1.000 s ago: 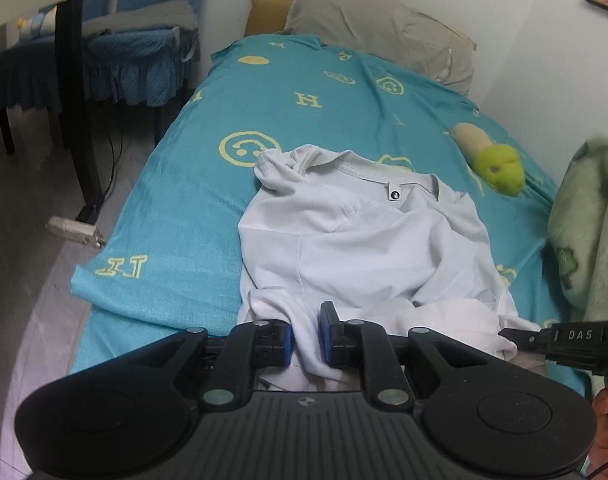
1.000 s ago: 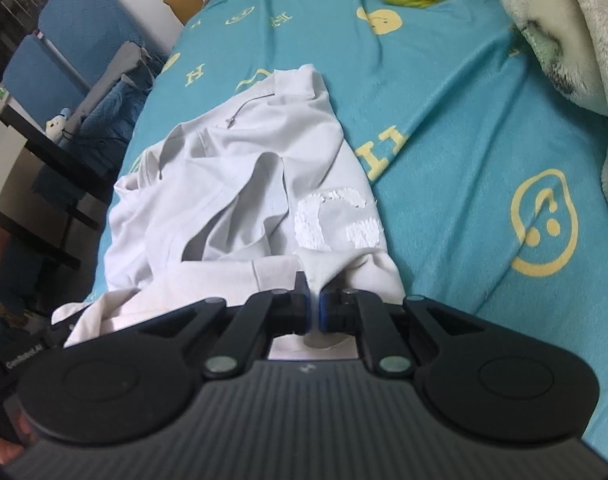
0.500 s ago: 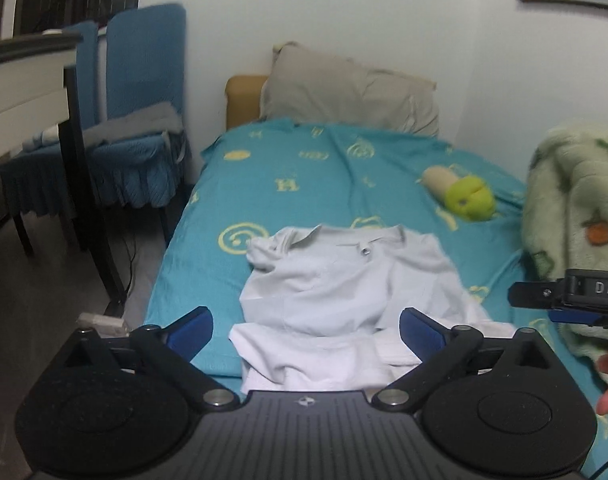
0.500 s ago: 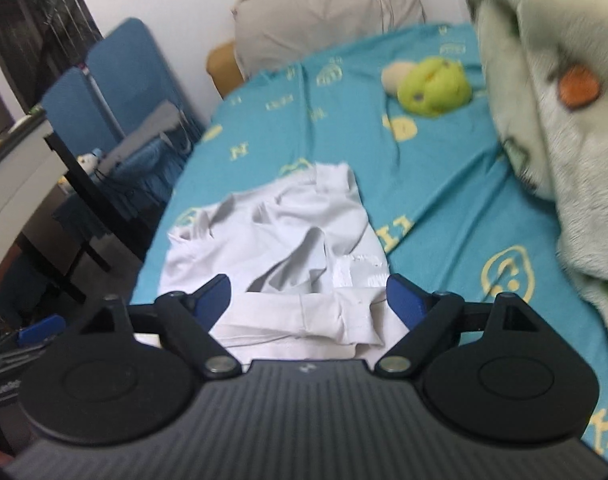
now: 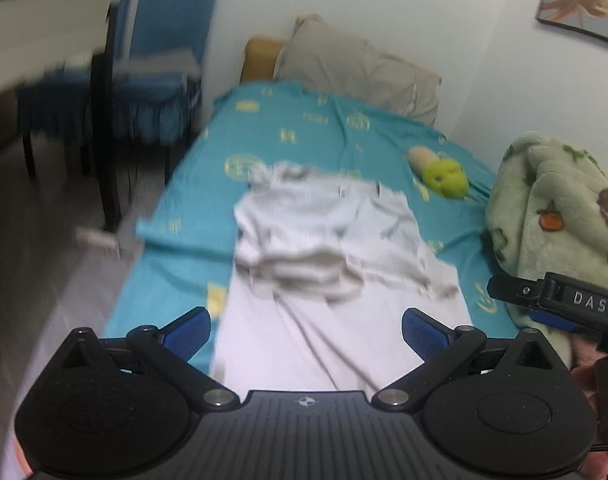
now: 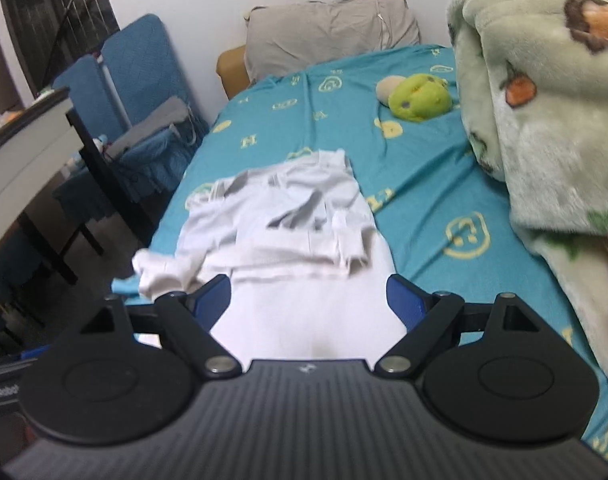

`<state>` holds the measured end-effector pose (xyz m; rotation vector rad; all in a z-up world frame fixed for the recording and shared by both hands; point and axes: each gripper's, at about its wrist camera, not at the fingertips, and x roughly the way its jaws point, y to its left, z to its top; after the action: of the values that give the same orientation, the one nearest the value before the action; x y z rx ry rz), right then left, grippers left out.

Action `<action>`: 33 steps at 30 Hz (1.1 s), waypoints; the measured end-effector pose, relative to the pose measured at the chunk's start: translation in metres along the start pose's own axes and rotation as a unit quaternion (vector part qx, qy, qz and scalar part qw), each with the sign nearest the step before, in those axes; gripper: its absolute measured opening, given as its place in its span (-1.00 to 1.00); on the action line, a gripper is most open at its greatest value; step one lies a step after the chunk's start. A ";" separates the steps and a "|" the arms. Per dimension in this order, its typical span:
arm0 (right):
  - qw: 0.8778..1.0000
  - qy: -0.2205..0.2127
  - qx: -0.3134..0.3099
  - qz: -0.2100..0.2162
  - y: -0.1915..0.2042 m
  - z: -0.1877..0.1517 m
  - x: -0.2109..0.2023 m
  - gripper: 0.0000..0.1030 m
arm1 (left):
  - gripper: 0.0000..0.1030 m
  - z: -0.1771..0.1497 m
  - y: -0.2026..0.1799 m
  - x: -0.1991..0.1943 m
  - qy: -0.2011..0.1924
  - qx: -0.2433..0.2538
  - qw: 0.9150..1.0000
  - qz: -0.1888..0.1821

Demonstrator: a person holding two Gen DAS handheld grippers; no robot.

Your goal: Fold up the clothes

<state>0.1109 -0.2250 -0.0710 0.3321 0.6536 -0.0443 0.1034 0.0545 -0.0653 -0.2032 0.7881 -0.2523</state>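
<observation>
The white shirt (image 5: 328,264) lay on the teal bed sheet (image 5: 288,136), roughly along the middle of the bed, with its collar end toward the pillow (image 5: 356,68) and its lower part spread flat toward the cameras. The upper half was rumpled, with a bunched fold running across the garment. In the right wrist view the shirt (image 6: 288,220) showed a loose sleeve end bunched at the bed's left edge.

The left tool (image 5: 304,332) stood wide, its blue pads well apart, above the near end of the shirt; nothing was gripped between them. The right tool (image 6: 310,300) likewise stood wide and empty, its pads framing the shirt's smooth lower part without pressing it. Part of the right tool was visible at the right edge of the left wrist view.

A green plush toy (image 6: 418,96) rested on the sheet near the pillow, apart from the shirt. A green patterned blanket (image 6: 544,112) was heaped at the right side of the bed. Blue chairs (image 6: 144,92) stood beside the bed on the left. The left wrist view was blurred, so fine detail of the shirt's folds could not be determined there.
</observation>
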 end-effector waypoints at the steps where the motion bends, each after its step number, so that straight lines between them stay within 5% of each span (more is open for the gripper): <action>1: 1.000 0.000 0.003 0.000 0.000 -0.002 -0.002 0.67 | 0.99 -0.004 0.005 0.003 0.014 -0.020 1.000 -0.006; 8: 1.000 -0.004 0.028 -0.009 -0.005 -0.003 0.000 0.68 | 0.95 -0.022 0.022 0.036 0.113 -0.110 0.987 -0.021; 14: 0.999 0.006 0.050 -0.012 -0.009 -0.005 0.008 0.67 | 0.95 -0.029 0.042 0.076 0.179 -0.202 0.962 -0.040; 20: 0.998 0.012 0.067 -0.014 -0.013 -0.006 0.012 0.67 | 0.94 -0.032 0.060 0.078 0.161 -0.265 0.949 -0.056; 25: 0.993 0.038 0.108 0.000 -0.024 -0.005 0.016 0.67 | 0.83 -0.026 0.069 0.068 0.116 -0.287 0.948 -0.071; 29: 0.965 0.081 0.237 0.077 -0.054 -0.006 0.011 0.67 | 0.83 -0.026 0.076 0.058 0.094 -0.319 0.936 -0.111; 33: 0.923 0.132 0.334 0.135 -0.069 -0.022 0.016 0.69 | 0.73 -0.035 0.078 0.067 0.133 -0.331 0.930 -0.091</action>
<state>0.1009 -0.2820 -0.1171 1.1022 0.8447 0.0458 0.1357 0.1059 -0.1559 -0.8993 1.1085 -0.1818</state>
